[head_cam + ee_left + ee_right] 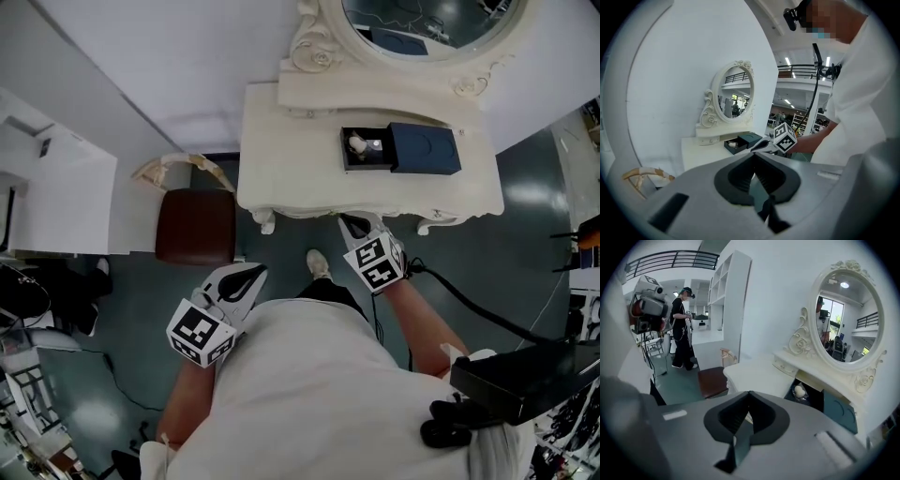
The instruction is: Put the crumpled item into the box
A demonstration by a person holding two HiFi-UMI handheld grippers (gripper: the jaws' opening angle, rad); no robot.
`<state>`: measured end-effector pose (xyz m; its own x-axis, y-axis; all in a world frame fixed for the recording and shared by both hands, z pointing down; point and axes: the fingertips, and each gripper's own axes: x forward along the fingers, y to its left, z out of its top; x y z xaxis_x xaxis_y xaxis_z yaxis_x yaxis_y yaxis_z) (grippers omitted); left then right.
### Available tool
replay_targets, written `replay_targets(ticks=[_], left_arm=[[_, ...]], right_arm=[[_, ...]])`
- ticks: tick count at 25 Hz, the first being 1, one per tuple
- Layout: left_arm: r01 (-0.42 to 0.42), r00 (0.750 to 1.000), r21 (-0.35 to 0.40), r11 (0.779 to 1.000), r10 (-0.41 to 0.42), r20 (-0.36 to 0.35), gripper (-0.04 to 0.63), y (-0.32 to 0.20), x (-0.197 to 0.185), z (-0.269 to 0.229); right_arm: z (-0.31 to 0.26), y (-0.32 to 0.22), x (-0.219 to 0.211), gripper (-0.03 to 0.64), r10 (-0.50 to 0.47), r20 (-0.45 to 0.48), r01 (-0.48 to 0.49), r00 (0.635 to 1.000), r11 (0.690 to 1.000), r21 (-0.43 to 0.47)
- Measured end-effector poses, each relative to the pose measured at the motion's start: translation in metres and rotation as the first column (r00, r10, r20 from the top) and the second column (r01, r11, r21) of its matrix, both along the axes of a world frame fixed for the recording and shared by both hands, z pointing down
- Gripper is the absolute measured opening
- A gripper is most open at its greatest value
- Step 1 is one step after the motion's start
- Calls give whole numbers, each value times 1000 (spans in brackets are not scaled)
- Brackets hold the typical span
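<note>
The dark blue box (424, 148) lies on the cream vanity table (281, 159), its tray (352, 161) pulled out to the left. A pale crumpled item (359, 143) rests inside the tray; it also shows in the right gripper view (799, 391) and, small, in the left gripper view (732, 146). My right gripper (353, 223) hovers just off the table's front edge, shut with nothing in it (750, 393). My left gripper (251, 272) hangs lower and to the left, over the floor, its jaws meeting at the tips and empty (753, 155).
A brown stool (195, 225) stands left of the table, with a broken wicker piece (183, 167) behind it. An oval mirror (412, 23) rises at the table's back. A black cable (478, 314) trails right. A person in black (683, 329) stands far off.
</note>
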<state>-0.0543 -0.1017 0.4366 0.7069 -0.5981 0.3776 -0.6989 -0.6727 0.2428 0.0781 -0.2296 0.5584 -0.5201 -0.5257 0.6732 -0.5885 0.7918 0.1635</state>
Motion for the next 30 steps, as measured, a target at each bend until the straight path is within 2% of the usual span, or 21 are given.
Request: replay_targets(ticks=[6,14,30], left_arm=[[-32,999,-12,999,32,-3,-2,59,-20,3],[-82,996,12,997,82,-16,-2,106,-25,5],[-119,992,31,992,120,-32,-2,149,-36,8]], right_arm=[[-14,78,-31,2,-15,65,16,998,1000,-19],[-23,157,-54,0,-15,108,18,994,1000,-24],[-42,214,-78,0,-40,121,37,992,999,24]])
